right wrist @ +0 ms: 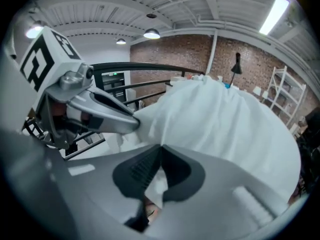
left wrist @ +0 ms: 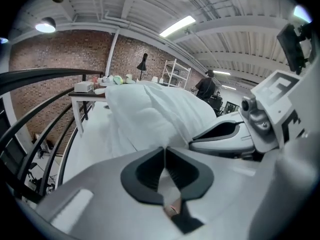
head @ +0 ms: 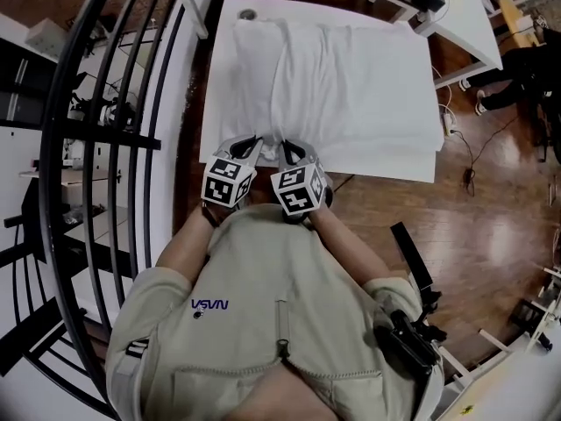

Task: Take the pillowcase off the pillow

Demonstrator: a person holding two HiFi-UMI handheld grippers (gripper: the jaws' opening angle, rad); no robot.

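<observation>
A white pillow in a white pillowcase (head: pixel 342 86) lies on a white table (head: pixel 226 77). My left gripper (head: pixel 250 149) and right gripper (head: pixel 294 153) sit side by side at the pillow's near edge, where the cloth bunches into a ridge. In the left gripper view the left gripper (left wrist: pixel 164 151) has its jaws closed, with a strip of white pillowcase cloth (left wrist: pixel 168 184) pinched between the pads. The right gripper (right wrist: pixel 161 151) is likewise shut on a fold of the pillowcase (right wrist: pixel 156 183). Each gripper shows in the other's view, close alongside.
A black curved railing (head: pixel 88 147) runs along the left. White tables (head: pixel 465 24) stand at the back right, and a person (head: pixel 526 68) is at the far right. Cables (head: pixel 473 156) lie on the wood floor. A black device (head: pixel 412 340) sits by my right hip.
</observation>
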